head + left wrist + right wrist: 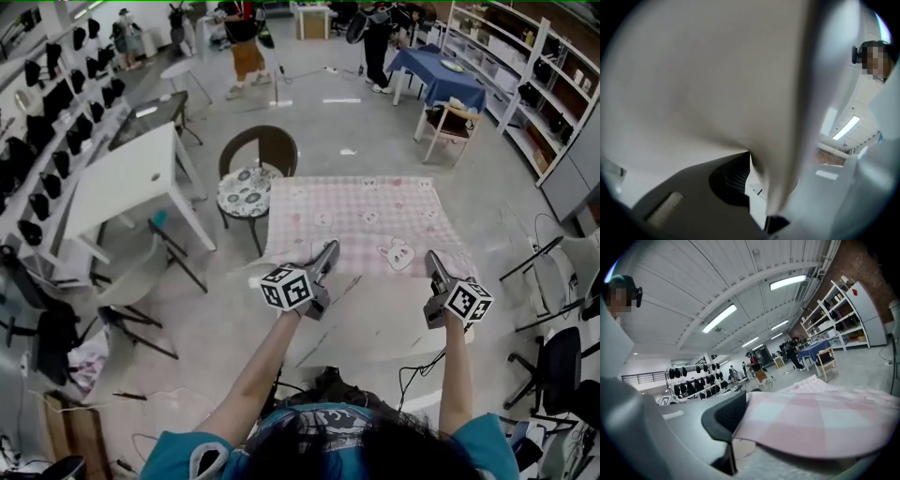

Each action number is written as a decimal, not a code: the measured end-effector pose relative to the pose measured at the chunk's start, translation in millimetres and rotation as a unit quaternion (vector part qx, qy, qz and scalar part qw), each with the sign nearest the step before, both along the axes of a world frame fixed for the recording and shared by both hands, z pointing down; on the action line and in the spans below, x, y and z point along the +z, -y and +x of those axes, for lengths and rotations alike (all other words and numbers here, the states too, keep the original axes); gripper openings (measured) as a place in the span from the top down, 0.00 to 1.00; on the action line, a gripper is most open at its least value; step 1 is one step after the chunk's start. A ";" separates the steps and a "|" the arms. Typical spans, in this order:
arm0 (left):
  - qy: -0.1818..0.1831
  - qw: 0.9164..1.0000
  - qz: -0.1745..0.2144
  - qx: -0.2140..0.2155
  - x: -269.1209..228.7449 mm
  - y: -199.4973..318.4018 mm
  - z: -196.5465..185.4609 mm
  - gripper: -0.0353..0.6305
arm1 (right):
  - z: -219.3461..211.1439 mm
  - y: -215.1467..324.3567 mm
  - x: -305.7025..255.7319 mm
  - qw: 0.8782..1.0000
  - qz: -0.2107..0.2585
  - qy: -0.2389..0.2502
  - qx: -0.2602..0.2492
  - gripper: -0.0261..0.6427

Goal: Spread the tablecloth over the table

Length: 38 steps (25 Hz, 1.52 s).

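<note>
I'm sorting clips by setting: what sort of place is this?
Probably a big workshop or lab hall: wall racks of dark gear, open white shelving, and a bare concrete floor with scattered tables.

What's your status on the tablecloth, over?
Left gripper and right gripper shut on tablecloth, near edge. Table covered far side, bare near side. Chair at far left corner.

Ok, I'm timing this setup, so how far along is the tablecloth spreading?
Done: the pink checked tablecloth covers the far part of the table. In hand: the left hand-held gripper and right hand-held gripper pinch its near edge. Left: the table's near strip is bare, so the cloth probably needs pulling nearer, then releasing.
</note>
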<state>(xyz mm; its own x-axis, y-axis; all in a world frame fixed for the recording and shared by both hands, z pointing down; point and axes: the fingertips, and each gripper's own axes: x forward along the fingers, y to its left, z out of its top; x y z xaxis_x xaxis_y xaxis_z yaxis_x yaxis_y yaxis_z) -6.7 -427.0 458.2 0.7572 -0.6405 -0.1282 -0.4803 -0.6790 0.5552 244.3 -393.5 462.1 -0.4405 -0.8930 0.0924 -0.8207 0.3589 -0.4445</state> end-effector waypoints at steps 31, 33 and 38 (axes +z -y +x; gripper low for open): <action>0.011 0.946 -0.305 -0.114 202.2 -168.6 25.0 0.83 | 29.7 -122.4 162.1 0.970 -0.223 0.062 -0.077 0.87; 0.024 0.937 -0.328 -0.117 221.4 -180.5 28.9 0.83 | 33.3 -132.2 179.3 0.965 -0.241 0.071 -0.078 0.87; 0.116 0.926 -0.342 -0.111 257.5 -200.5 30.4 0.83 | 35.5 -158.4 226.0 0.949 -0.299 0.079 -0.060 0.88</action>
